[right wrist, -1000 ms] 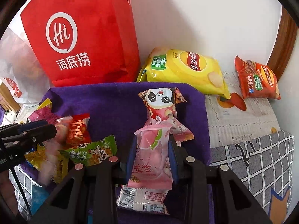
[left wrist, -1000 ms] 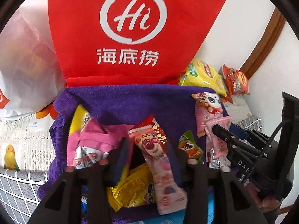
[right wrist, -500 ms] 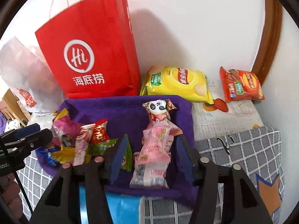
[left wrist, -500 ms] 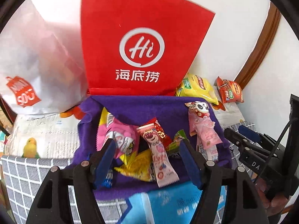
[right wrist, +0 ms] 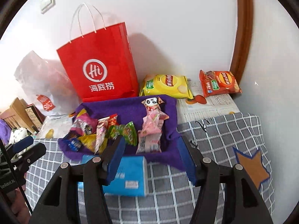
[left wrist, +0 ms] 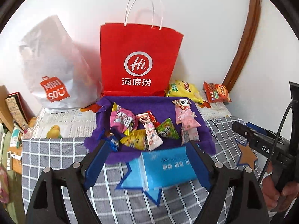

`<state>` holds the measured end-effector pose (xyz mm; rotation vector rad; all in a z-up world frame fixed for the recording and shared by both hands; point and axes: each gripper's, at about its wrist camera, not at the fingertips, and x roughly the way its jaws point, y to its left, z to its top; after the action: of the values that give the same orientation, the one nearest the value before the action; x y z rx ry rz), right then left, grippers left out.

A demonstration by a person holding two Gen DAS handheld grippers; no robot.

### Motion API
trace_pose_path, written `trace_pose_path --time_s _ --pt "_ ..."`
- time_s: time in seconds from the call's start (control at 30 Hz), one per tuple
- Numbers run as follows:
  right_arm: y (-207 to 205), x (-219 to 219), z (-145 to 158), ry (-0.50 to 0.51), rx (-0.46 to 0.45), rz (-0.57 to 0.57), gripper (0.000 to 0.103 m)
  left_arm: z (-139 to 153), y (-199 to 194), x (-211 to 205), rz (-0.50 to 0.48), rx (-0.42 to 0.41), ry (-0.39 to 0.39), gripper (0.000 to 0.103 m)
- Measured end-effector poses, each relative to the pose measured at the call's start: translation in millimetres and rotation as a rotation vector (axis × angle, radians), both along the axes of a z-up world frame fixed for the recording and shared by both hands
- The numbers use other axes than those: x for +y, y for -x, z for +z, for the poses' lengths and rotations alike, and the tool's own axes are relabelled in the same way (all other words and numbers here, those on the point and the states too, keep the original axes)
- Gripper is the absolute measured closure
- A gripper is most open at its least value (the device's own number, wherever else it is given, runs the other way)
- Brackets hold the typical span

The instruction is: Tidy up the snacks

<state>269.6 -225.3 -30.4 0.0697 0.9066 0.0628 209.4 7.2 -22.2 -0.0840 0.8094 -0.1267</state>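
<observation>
A purple cloth (left wrist: pixel 142 103) (right wrist: pixel 121 106) lies on the table with several snack packets on it. A mixed pile (left wrist: pixel 138 128) (right wrist: pixel 97 130) sits on its left. A row of pink packets (left wrist: pixel 186 123) (right wrist: pixel 152 128), headed by a panda packet (right wrist: pixel 152 102), lies on its right. My left gripper (left wrist: pixel 147 162) is open and empty, held back above a blue tissue pack (left wrist: pixel 168 168). My right gripper (right wrist: pixel 149 158) is open and empty, near the cloth's front edge.
A red paper bag (left wrist: pixel 140 61) (right wrist: pixel 101 65) and a white plastic bag (left wrist: pixel 54 71) stand against the wall. A yellow chip bag (right wrist: pixel 166 84) and a red chip bag (right wrist: pixel 218 84) lie at the back right. The table has a grey checked cover (right wrist: pixel 224 130).
Both grippers have let go of their pink packets, opened wide and pulled back and up from the cloth. The packets now lie on the cloth.
</observation>
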Motion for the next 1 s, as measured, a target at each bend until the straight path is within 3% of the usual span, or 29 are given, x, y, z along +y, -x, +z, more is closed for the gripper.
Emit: trace_pose_path --time_s 0.1,0.23,0.33,0.67,1.0 --pt "23 -7 8 -0.020 -0.010 -0.015 0.043 6 26 -3 0.010 -0.029 -0.023 0.017" --pt "57 -12 21 -0.013 -0.055 -0.024 0.022 13 59 -7 0.020 -0.059 -0.033 0.015" --pt "84 -13 29 0.007 -0.101 -0.030 0.015 16 81 -9 0.028 -0.081 -0.051 0.013" --pt "156 -22 30 0.030 -0.137 -0.026 0.005 12 149 -23 0.054 -0.116 -0.050 0.007" --pt "210 -30 38 0.050 -0.186 -0.021 0.004 18 193 -37 0.041 -0.168 -0.060 0.007"
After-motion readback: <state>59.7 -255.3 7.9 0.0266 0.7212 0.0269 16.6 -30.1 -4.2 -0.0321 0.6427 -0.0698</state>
